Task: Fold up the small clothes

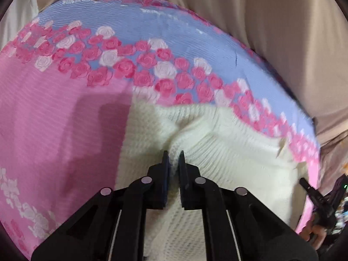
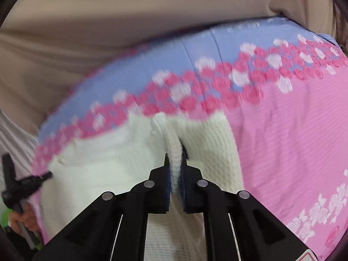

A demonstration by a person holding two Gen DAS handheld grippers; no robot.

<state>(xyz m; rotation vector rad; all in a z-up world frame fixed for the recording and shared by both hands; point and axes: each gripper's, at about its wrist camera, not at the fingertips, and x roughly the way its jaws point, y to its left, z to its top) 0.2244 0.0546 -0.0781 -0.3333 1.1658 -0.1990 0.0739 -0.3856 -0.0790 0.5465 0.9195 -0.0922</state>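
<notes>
A cream knitted garment (image 1: 228, 152) lies on a pink and blue bedspread with a band of roses (image 1: 54, 119). My left gripper (image 1: 173, 155) is shut on a pinched ridge of the knit near its left edge. In the right wrist view the same cream garment (image 2: 104, 163) spreads to the left, and my right gripper (image 2: 175, 158) is shut on a raised fold of it near its right edge. The other gripper shows in each view: the right one (image 1: 315, 198) at the far right, the left one (image 2: 19, 184) at the far left, each held by a hand.
The bedspread (image 2: 282, 141) covers a bed that ends against beige fabric (image 1: 261, 21) at the back and sides. Pink cloth stretches to the left of the garment in the left wrist view and to the right in the right wrist view.
</notes>
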